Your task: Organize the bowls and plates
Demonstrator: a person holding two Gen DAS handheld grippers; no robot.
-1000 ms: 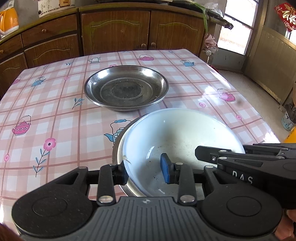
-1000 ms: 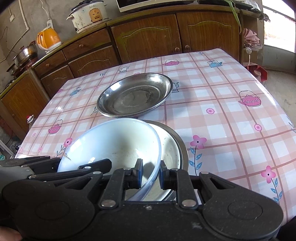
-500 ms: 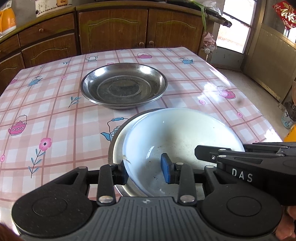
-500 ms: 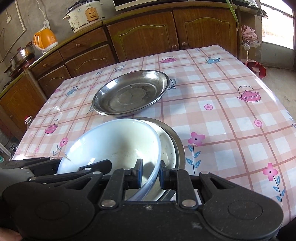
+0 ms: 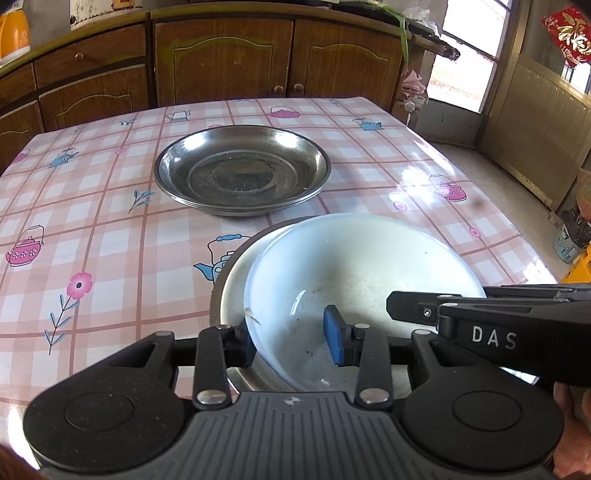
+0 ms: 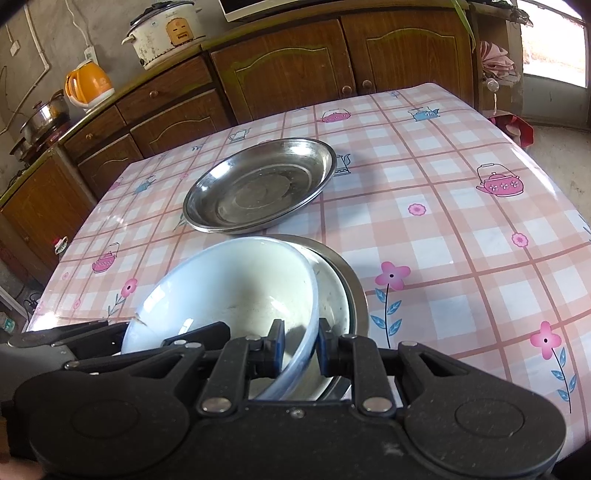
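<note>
Both views are shifting slightly versus a second ago: steel plates sitting a bit farther ahead, grips on the bowl unchanged.

Left gripper [image 5: 291, 341] is clamping the white bowl [image 5: 362, 280] at its near-left rim, one finger outside the wall, the blue pad [image 5: 334, 339] inside; jaws roughly half open, as the wall allows. Right gripper [image 6: 298, 347] is pinching the same bowl [image 6: 236, 291] at its near-right rim, jaws nearly closed on the thin wall.

Bowl is sitting tilted inside a second white dish [image 6: 334, 302], which is nesting in a steel plate [image 6: 360, 295]; whether the bowl is touching the dish underneath, can't tell.

Stack of steel plates [image 5: 242, 170] is lying just beyond on the pink checked tablecloth [image 5: 92, 229], apart from the bowl stack.

Wooden cabinets [image 6: 295, 62] are running behind the table, with an orange kettle [image 6: 88, 85] and rice cooker [image 6: 164, 31] on top.
</note>
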